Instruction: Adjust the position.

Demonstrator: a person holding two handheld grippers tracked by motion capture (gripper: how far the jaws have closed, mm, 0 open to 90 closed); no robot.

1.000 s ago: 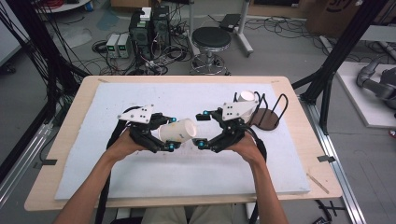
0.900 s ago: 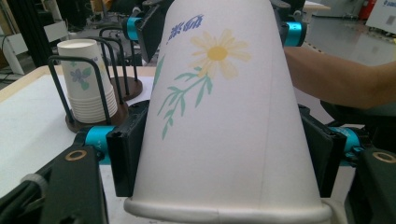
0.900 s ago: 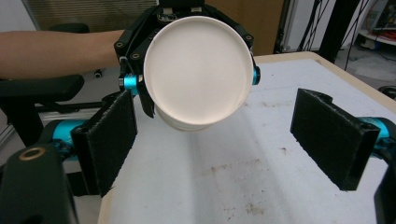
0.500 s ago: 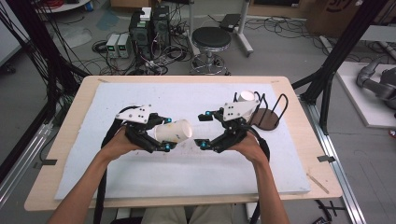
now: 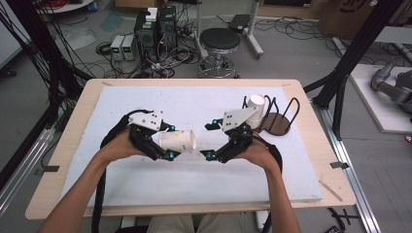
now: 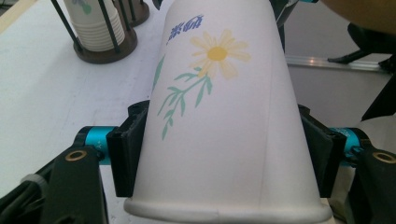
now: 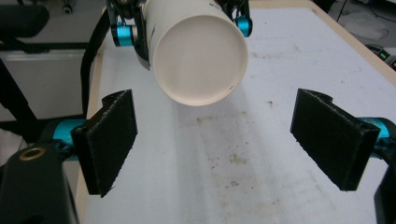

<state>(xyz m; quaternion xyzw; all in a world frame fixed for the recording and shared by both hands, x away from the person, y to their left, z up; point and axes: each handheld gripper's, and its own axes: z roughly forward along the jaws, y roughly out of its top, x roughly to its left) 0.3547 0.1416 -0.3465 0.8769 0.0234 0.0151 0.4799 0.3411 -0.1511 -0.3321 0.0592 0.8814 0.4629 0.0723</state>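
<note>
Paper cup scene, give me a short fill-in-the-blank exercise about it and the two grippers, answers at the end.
1. The left gripper is shut on a paper cup printed with a yellow ____.
2. The right gripper has its jaws ____, with nothing between them.
3. The held cup lies on its side with its closed ____ facing the right gripper.
4. More cups are stacked in a wire holder that stands on the ____.

Missing words: flower; open; bottom; table

Blue print on the paper cup (image 6: 219, 121), too small to read.
</note>
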